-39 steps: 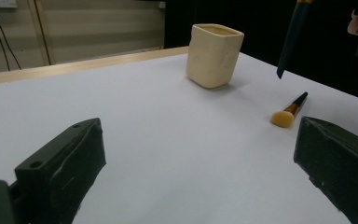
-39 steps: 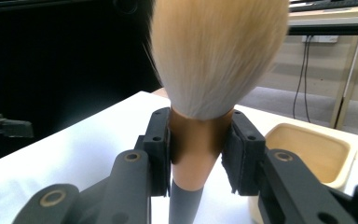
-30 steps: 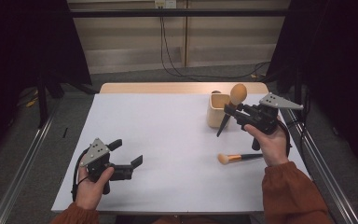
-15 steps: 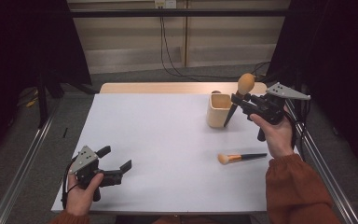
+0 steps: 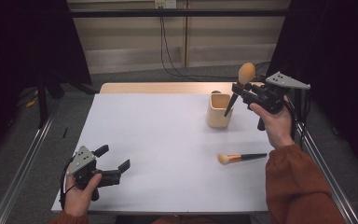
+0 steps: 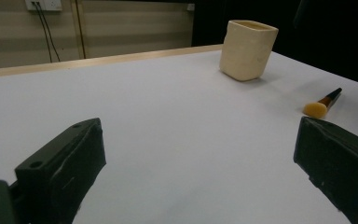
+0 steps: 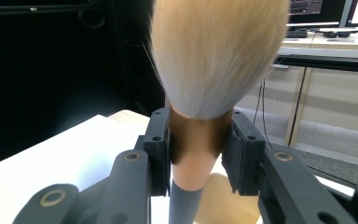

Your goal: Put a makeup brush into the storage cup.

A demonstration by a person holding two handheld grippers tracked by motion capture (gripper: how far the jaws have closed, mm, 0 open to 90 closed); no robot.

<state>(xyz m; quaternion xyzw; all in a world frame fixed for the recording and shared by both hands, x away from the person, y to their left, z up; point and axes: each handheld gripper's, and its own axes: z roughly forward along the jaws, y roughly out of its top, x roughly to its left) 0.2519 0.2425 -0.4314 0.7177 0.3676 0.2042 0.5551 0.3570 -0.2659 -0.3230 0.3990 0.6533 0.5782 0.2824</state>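
Since a second before, the right tongs (image 5: 238, 90) had lifted the big makeup brush (image 5: 242, 80) up and back, from beside the cup to a spot above and just behind its rim, while the left tongs (image 5: 113, 159) had slid nearer the front edge of the worktop (image 5: 158, 140).

From where I stood, the right tongs were clenched on that brush: in the right gripper view both black pads (image 7: 160, 140) pressed against the copper-coloured ferrule just under the fluffy tan head (image 7: 219, 51), with the grey handle dropping away below them. In the high view the brush stood tilted, head up and away from the person, its dark handle tip pointing down toward the mouth of the cream-coloured cup (image 5: 220, 112); whether the tip touched the rim I could not tell. The hand (image 5: 272, 123) holding these tongs hovered off the worktop near its far right corner.

The left tongs were spread wide with nothing between them, held low over the front left part of the white worktop, well apart from everything else.

A second, smaller brush (image 5: 240, 157) lay flat on the worktop in front of the cup and near the right edge, its tan head pointing left and its black handle right. An orange-brown sleeve (image 5: 298, 186) covered the right forearm.
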